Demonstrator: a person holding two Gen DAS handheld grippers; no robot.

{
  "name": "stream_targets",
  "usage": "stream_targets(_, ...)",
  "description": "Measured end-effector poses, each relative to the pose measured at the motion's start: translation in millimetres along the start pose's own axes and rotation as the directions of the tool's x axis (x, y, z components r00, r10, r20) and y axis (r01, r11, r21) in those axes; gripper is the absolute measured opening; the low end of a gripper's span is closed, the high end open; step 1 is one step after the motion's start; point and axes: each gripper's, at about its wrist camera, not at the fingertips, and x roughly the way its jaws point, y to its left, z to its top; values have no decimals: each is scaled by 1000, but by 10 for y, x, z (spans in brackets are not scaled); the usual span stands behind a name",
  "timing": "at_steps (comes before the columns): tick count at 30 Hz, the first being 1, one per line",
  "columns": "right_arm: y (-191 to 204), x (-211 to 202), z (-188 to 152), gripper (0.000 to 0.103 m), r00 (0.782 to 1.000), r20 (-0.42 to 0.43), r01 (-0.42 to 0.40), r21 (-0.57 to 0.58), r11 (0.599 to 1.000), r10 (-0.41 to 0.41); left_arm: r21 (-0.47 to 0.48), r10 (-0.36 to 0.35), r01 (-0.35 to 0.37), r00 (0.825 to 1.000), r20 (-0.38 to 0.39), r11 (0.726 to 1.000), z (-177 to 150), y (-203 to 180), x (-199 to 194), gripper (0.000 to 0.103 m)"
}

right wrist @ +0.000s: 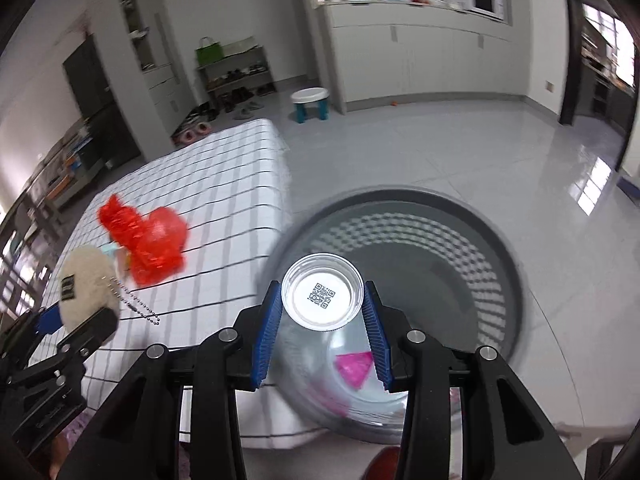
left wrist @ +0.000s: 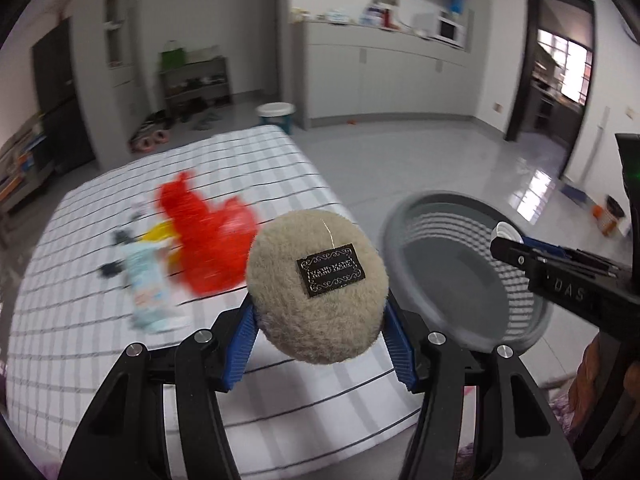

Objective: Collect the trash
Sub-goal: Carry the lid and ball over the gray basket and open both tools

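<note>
Two loads are in my grippers at once, and both need to end up over the grey basket (right wrist: pixel 400 264) standing on the floor off the right edge of the bed (left wrist: pixel 200 360). My left gripper (left wrist: pixel 320 312) is closed on a round beige plush puff (left wrist: pixel 316 288) with a small black label, held above the bed's near right corner; its bead chain (right wrist: pixel 138 304) dangles below (easy to snag on the rim). I judge it should travel further right until the puff clears the basket's near rim before the pads part. My right gripper (right wrist: pixel 322 320) is clamped on a clear plastic cup (right wrist: pixel 322 296), a code sticker on its base, already poised above the basket's opening; I would let go low and centred so the light cup does not bounce out.

Counting left to right on the bed: one pale blue wrapper (left wrist: pixel 150 280), one yellow scrap (left wrist: pixel 160 234), one red plastic bag (left wrist: pixel 208 240), some dark bits too blurred to count. Then one puff, one cup, one basket.
</note>
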Motion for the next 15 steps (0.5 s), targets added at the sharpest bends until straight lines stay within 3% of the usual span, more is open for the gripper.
stream_targets(6,-454,51,5,39,998,-20,56,100,993,-54,87,-85,88,996,-32,992,177,-451,381,56)
stream_targets(15,-679,223,-42,39,993,-93,87,150,985,-73,148,-166,180,981,-104,972,317,-831,830,56)
